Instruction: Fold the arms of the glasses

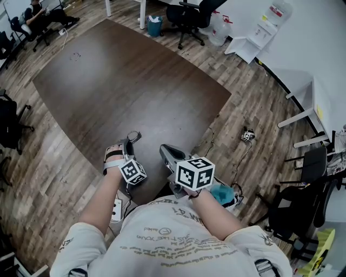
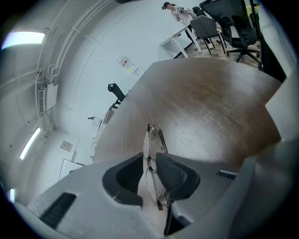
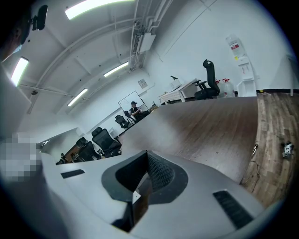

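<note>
The glasses (image 2: pixel 151 139) have a thin clear frame and stand on edge between the jaws of my left gripper (image 2: pixel 150 161), which is shut on them near the bridge. One lens sticks out past the fingertips above the dark brown table (image 2: pixel 210 102). The arms seem to lie close against the frame. In the head view the left gripper (image 1: pixel 130 143) holds the glasses (image 1: pixel 134 135) low over the table's near edge. My right gripper (image 1: pixel 164 150) hovers just to the right, shut with nothing in it; its pads (image 3: pixel 159 170) meet in the right gripper view.
The dark table (image 1: pixel 124 86) spreads ahead, with wood floor around it. A black office chair (image 1: pixel 186 16) and a teal bin (image 1: pixel 154 25) stand beyond its far edge. Cables and a small device (image 1: pixel 247 135) lie on the floor at right. White desks (image 1: pixel 319 103) line the right wall.
</note>
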